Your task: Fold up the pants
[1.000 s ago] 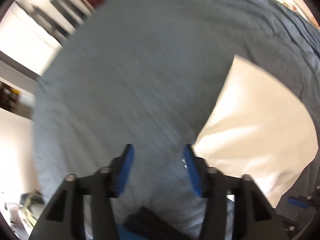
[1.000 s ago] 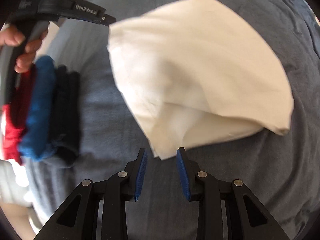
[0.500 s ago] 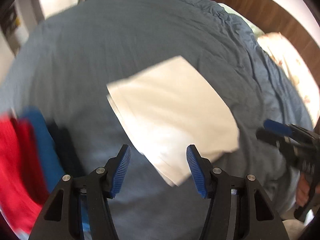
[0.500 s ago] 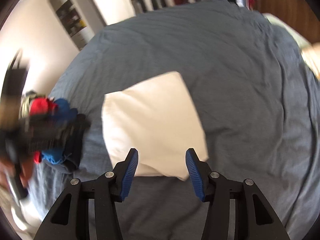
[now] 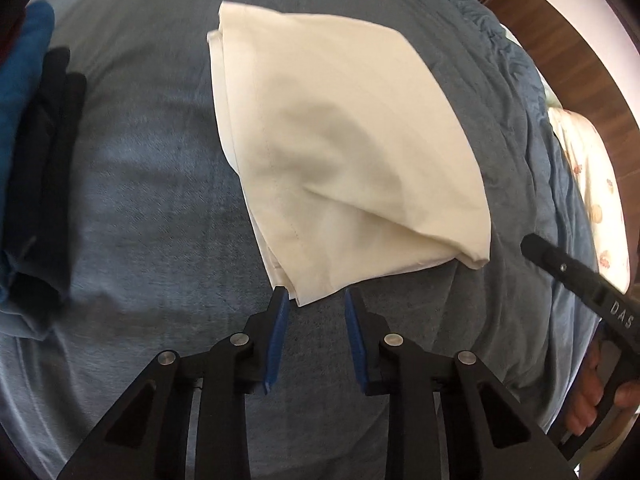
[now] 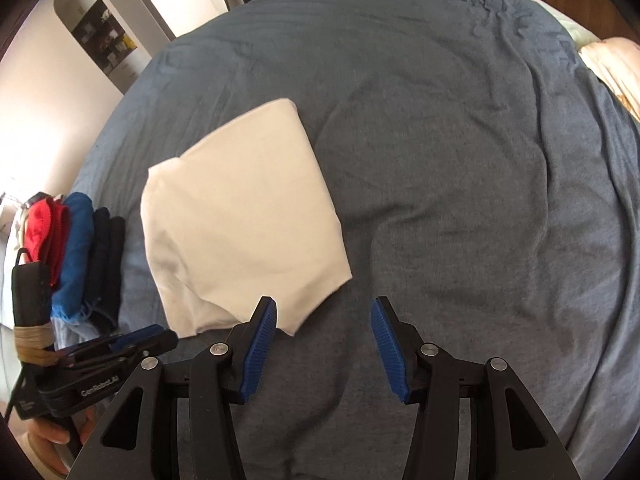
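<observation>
From my left wrist, my left gripper (image 5: 314, 300) hangs over the near corner of the folded cream pants (image 5: 340, 152) on the grey bedspread (image 5: 140, 200); its jaws are closing, corner just entering, nothing pinched yet.

From my right wrist, my right gripper (image 6: 323, 316) stands released, empty, beside the pants' near edge, leaving the left room.

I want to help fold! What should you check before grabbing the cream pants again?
1. Cream pants lie folded on the bed: ok.
2. Left gripper at the pants' near corner, jaws closing, not yet pressing on cloth: ok.
3. Right gripper open, nothing held: ok.
4. Pile of folded clothes sits beside the pants, apart: ok.
5. All layers inside neatly lined up: cannot tell.
</observation>
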Available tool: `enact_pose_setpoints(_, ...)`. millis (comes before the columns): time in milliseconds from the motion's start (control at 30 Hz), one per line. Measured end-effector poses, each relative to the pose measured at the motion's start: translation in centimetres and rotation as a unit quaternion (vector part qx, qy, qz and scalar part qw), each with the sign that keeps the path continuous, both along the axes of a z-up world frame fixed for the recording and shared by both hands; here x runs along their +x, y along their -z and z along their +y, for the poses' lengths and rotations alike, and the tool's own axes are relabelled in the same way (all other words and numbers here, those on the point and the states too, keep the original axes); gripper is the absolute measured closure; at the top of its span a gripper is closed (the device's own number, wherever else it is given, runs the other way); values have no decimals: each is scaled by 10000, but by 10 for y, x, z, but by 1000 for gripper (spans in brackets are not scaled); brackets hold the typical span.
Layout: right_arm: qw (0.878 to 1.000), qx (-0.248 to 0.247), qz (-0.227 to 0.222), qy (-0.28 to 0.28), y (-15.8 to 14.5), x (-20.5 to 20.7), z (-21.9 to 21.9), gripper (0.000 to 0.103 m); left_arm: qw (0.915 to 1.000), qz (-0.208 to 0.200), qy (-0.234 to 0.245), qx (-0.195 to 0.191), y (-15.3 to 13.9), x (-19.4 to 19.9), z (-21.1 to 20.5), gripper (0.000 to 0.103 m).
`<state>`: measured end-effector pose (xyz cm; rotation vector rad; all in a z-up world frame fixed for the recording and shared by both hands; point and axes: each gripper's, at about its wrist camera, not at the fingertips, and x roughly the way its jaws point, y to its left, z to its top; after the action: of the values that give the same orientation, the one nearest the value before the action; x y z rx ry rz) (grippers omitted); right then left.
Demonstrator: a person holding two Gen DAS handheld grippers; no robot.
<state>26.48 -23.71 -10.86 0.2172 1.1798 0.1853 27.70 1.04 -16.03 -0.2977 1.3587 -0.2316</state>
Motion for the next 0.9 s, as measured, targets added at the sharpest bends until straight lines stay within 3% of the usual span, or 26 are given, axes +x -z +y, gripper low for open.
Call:
enact_pose_setpoints(233,9999,50,109,104,12,5,-1,52,9999,100,-27,-1,10,11,-1,78)
enact_pose_setpoints(333,9999,17,77,96,14,10,-2,52,10000,58,-45,61,12,12,1,96)
enact_pose_setpoints(567,9998,155,72,76,29,25,3,53,10000,43,0,-18,5,9,9,101)
enact_pose_setpoints(900,9960,-861,231,101,54,39,7,53,9988,348,267,228,4,6,15,101)
